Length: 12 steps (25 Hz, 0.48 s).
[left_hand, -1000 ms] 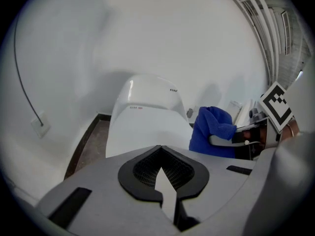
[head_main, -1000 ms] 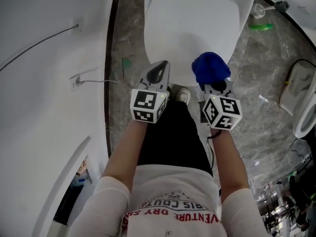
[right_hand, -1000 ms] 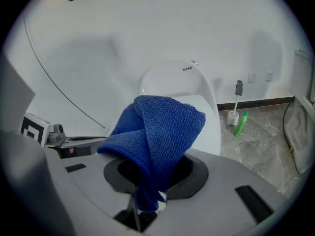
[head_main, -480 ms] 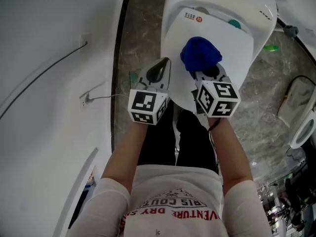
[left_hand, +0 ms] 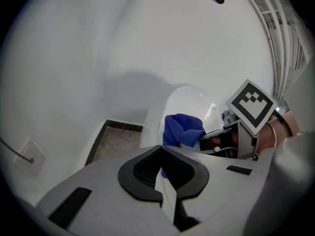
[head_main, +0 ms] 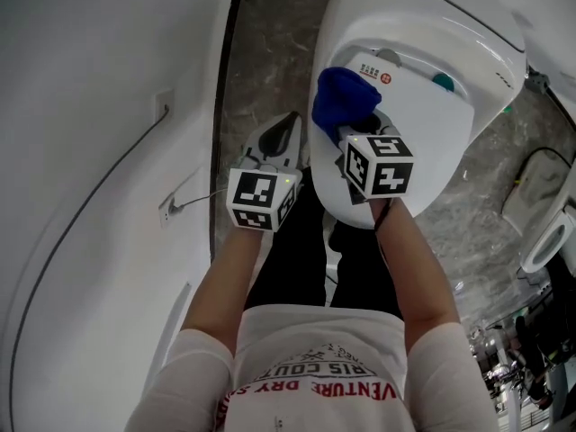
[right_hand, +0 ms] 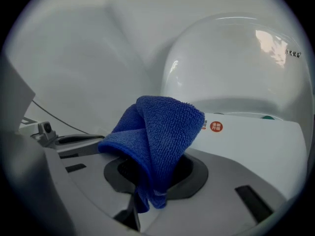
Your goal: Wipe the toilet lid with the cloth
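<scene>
The white toilet lid lies closed, with a red round sticker near its back edge by the rounded tank. A bunched blue cloth is held over the lid's back left part by my right gripper, which is shut on it; in the right gripper view the blue cloth hangs folded between the jaws. My left gripper stays to the left of the lid, off its edge, jaws shut with nothing in them. The left gripper view shows the blue cloth and the right gripper's marker cube.
A curved white wall with a socket and a thin cable runs along the left. Grey marble floor lies between wall and toilet. White fixtures stand at the right edge. The person's legs are below the lid's front.
My right gripper has carried the cloth from the lid's front edge up toward its back left part. The left gripper has kept beside the lid's left edge.
</scene>
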### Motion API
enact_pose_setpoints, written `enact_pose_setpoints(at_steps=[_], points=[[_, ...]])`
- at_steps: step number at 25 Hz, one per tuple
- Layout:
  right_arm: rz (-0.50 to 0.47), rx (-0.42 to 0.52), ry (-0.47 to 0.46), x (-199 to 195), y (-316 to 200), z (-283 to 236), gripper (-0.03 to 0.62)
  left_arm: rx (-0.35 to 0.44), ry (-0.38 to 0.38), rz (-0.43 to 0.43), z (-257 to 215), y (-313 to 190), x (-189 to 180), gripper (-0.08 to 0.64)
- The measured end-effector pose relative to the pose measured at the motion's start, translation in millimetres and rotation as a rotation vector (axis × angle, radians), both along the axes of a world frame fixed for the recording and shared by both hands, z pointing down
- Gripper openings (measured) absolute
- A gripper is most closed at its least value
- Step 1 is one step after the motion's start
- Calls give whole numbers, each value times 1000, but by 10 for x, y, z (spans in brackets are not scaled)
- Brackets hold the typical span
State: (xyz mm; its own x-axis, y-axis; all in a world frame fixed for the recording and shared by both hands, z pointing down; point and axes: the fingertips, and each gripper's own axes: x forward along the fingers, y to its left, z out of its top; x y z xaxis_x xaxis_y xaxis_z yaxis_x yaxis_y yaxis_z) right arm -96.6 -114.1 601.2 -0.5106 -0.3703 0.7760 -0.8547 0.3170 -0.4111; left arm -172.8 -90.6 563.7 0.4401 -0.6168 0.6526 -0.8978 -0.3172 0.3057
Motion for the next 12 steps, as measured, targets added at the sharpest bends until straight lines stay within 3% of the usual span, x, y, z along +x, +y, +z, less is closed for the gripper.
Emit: enact_pose_setpoints(at_steps=[8,12], points=[[6,-28,69,173,-205,214,87,-36,-5,68,190,-130,114,6],[64,-51,6,277,-233,216,87,-32,2,119,219,-144,276,6]])
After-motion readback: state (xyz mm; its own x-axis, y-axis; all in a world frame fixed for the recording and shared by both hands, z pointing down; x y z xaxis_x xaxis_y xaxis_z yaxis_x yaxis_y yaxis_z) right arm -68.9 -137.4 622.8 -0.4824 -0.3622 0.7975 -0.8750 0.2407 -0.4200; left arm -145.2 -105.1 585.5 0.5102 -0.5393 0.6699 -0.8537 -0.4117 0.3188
